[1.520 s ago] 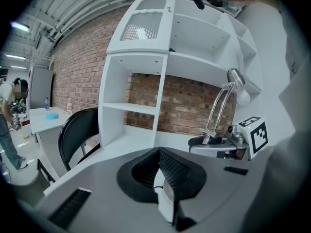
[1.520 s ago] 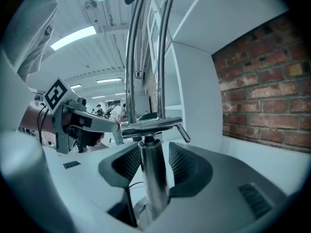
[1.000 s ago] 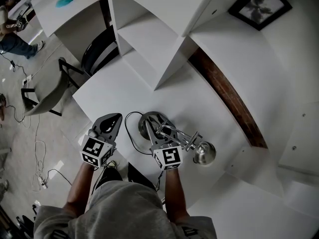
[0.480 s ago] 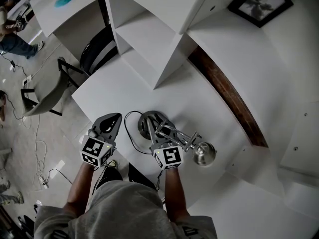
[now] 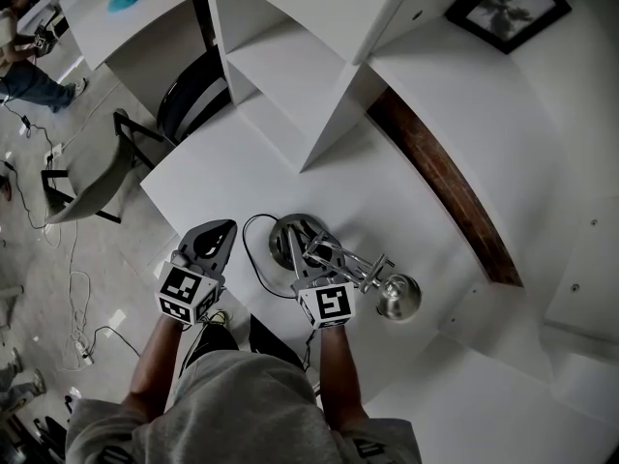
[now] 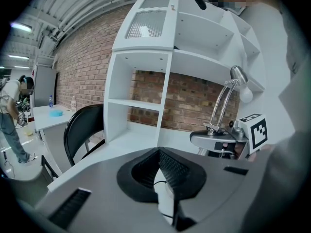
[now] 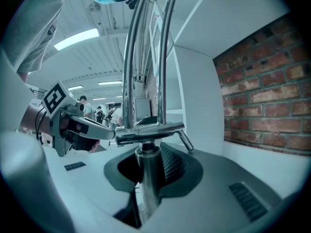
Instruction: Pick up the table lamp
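Observation:
A chrome table lamp stands on the white desk (image 5: 232, 172). It has a round base (image 5: 295, 238), a jointed arm (image 5: 350, 264) and a dome head (image 5: 397, 298). My right gripper (image 5: 308, 261) is at the base with the lamp's upright stem (image 7: 145, 183) between its jaws. The jaws are closing on the stem, and a dark gap still shows on the stem's left side. My left gripper (image 5: 215, 236) hovers left of the lamp, shut and holding nothing, above the lamp's black cable (image 5: 249, 259). From the left gripper view the lamp (image 6: 221, 106) rises at the right.
A white shelf unit (image 5: 290, 75) stands at the back of the desk. A black chair (image 5: 189, 95) is beside it and a grey chair (image 5: 87, 177) is on the floor at left. A wooden strip (image 5: 440, 187) and a framed picture (image 5: 503, 8) are at the right. Cables trail on the floor (image 5: 73, 288).

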Available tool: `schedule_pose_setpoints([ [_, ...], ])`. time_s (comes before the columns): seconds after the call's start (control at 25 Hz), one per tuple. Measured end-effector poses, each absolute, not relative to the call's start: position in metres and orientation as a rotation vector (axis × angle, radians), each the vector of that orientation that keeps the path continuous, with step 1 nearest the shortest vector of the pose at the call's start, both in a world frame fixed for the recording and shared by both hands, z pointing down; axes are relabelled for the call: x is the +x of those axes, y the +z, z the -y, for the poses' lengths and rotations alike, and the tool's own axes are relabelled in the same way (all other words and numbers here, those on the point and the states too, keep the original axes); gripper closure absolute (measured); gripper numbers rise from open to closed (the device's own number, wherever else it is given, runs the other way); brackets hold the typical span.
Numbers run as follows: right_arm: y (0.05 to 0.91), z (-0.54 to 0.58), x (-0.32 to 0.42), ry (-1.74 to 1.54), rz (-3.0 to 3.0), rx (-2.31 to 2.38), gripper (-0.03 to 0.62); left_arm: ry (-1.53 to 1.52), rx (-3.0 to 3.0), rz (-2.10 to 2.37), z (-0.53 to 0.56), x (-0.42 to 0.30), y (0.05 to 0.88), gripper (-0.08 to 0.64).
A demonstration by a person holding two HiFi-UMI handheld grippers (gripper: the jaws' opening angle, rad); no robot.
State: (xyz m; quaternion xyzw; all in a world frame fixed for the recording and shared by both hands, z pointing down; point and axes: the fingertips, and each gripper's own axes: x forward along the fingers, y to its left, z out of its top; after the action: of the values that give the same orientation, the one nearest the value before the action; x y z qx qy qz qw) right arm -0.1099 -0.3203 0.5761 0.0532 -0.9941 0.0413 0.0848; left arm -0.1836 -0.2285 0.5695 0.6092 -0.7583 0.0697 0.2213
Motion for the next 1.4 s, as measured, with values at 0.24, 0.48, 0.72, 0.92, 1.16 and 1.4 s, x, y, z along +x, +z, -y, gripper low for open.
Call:
schedule_pose_setpoints([
  [0.24,0.576,0.32,-0.11,0.11,2.959,0.165,0.511,0.191,1.676,2.103,0.224,-0.184,0.569,0.557],
  [0.48,0.575,0.322,-0.109,0.11,2.969,0.201,0.512,0.196,1.642,2.118,0.216,-0.188,0.571,0.557],
  [0.72,0.575,0.322,-0.11,0.112,2.974,0.199,0.514,0.2,1.64,2.125,0.213,-0.191,0.572,0.557],
  [0.92,0.573,0.325,-0.108,0.132,2.983,0.21,0.515,0.202,1.649,2.117,0.213,-0.19,0.574,0.557],
  [1.16,0.557,0.33,-0.105,0.114,3.013,0.245,0.515,0.201,1.66,2.124,0.212,-0.193,0.568,0.557],
  [1.4,0.542,0.333,-0.101,0.083,3.019,0.296,0.515,0.191,1.699,2.129,0.213,-0.192,0.556,0.557],
])
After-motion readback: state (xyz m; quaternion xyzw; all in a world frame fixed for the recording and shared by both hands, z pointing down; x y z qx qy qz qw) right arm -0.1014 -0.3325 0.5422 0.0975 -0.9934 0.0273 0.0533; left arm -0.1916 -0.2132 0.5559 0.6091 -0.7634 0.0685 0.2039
